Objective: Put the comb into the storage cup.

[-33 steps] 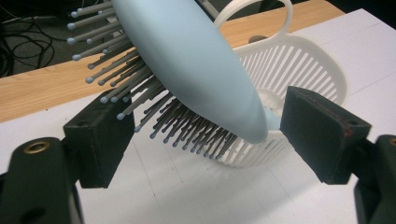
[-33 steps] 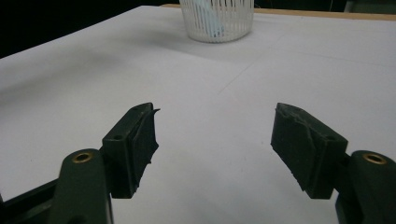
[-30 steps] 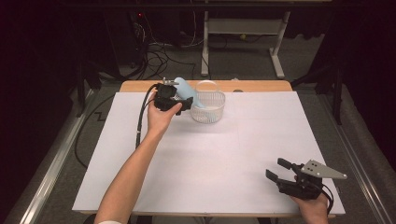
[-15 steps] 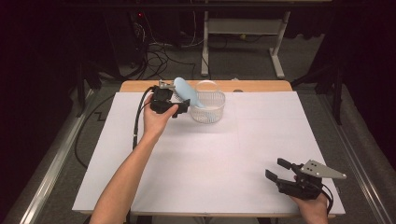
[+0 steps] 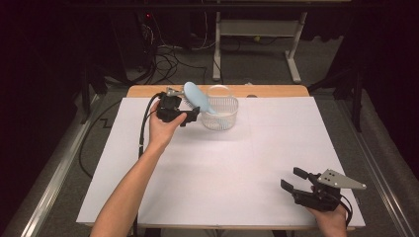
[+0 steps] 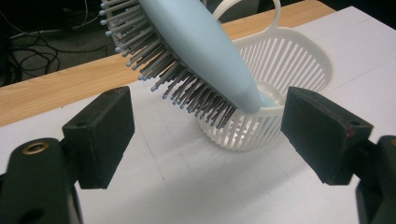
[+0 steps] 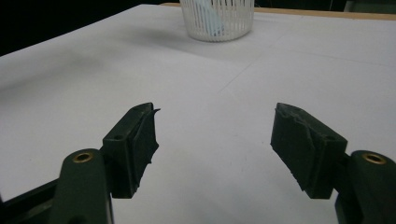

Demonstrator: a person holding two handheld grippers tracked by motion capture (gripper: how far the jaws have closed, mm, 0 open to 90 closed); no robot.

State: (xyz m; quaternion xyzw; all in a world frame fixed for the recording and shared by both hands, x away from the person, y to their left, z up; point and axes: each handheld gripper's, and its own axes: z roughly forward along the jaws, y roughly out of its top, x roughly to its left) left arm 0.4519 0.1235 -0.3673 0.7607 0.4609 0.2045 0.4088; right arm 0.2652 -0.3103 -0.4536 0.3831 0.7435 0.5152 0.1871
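A light blue hairbrush [image 5: 196, 98] [image 6: 201, 46] leans in a white slotted basket [image 5: 223, 117] [image 6: 299, 60] at the far side of the table. Its handle is down inside and its bristled head sticks out over the left rim. My left gripper [image 5: 191, 116] [image 6: 205, 135] is just left of the basket, below the brush head, open, with its pads well apart and touching nothing. My right gripper [image 5: 292, 178] [image 7: 212, 135] rests near the front right corner, open and with nothing between its jaws. It faces the basket [image 7: 217, 18] across the table.
A white sheet [image 5: 237, 168] covers the table, with a strip of bare wood [image 5: 276, 91] along its far edge. Behind the table are cables [image 5: 173, 59] on the floor and a white metal frame [image 5: 257, 27]. A black cable trails from the left gripper.
The left gripper has drawn back slightly to the left, away from the brush head. The brush stays propped in the basket. The right gripper has not moved.
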